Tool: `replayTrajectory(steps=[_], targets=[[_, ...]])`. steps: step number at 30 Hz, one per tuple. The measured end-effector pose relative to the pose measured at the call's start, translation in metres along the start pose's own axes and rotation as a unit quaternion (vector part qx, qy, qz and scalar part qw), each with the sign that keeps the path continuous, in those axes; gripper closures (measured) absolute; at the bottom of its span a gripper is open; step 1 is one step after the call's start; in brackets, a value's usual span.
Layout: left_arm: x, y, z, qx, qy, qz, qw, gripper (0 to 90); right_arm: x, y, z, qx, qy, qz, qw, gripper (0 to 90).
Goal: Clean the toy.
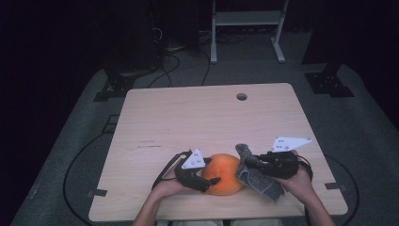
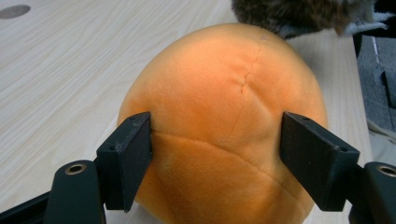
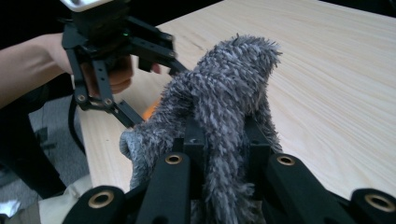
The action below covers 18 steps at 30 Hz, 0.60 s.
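Observation:
An orange plush ball (image 1: 226, 173) rests on the wooden table (image 1: 188, 117) near its front edge. My left gripper (image 1: 214, 181) holds it from the left; in the left gripper view both black pads (image 2: 133, 158) press into the sides of the ball (image 2: 224, 102), which bulges past them. From the right, my right gripper (image 1: 247, 162) is shut on a grey fluffy cloth (image 1: 256, 181) that hangs against the ball's right side. In the right gripper view the cloth (image 3: 229, 93) rises between the jaws of that gripper (image 3: 219, 135), with the left gripper (image 3: 152, 91) and a hand beyond it.
A round cable hole (image 1: 241, 96) sits near the table's far edge. Beyond the table, white rack legs (image 1: 214, 42) stand on the grey floor, and black cables (image 1: 164, 66) trail across it. The table's far half is bare wood.

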State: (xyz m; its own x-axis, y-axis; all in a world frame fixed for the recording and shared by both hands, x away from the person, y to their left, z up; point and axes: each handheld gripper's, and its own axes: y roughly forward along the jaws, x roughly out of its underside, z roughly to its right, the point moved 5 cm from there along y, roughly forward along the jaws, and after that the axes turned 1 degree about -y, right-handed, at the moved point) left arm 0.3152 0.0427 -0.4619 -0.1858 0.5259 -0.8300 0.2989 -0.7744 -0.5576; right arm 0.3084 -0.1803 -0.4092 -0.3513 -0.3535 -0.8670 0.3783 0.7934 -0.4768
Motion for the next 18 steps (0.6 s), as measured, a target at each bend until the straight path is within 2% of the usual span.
replayTrajectory(steps=[3,6,8,11,12,17,18], targets=[[-0.002,0.0,0.004,0.01,0.009,-0.001,0.9999,24.3,0.0,0.013,-0.007,0.001,-0.011,-0.022,0.9997,75.8],[-0.006,-0.002,0.006,0.026,0.013,0.001,0.9996,18.2,0.012,0.029,-0.007,0.01,-0.019,-0.062,0.9979,75.8],[-0.009,-0.004,0.003,0.03,0.0,0.005,0.9995,12.9,0.018,0.032,-0.009,0.001,-0.016,-0.065,0.9977,76.0],[-0.01,-0.004,-0.006,0.006,-0.028,0.002,0.9996,8.3,0.021,0.03,-0.011,-0.003,-0.029,-0.073,0.9969,76.1],[-0.009,-0.002,-0.008,0.006,-0.036,-0.004,0.9993,5.9,0.022,0.03,-0.013,-0.009,-0.032,-0.077,0.9965,76.1],[-0.002,0.01,-0.008,0.025,-0.054,-0.04,0.9975,3.0,0.025,0.029,-0.016,-0.023,-0.035,-0.082,0.9958,75.9],[-0.001,0.011,-0.007,0.028,-0.052,-0.036,0.9976,4.0,0.025,0.03,-0.016,-0.023,-0.035,-0.081,0.9958,75.8]])
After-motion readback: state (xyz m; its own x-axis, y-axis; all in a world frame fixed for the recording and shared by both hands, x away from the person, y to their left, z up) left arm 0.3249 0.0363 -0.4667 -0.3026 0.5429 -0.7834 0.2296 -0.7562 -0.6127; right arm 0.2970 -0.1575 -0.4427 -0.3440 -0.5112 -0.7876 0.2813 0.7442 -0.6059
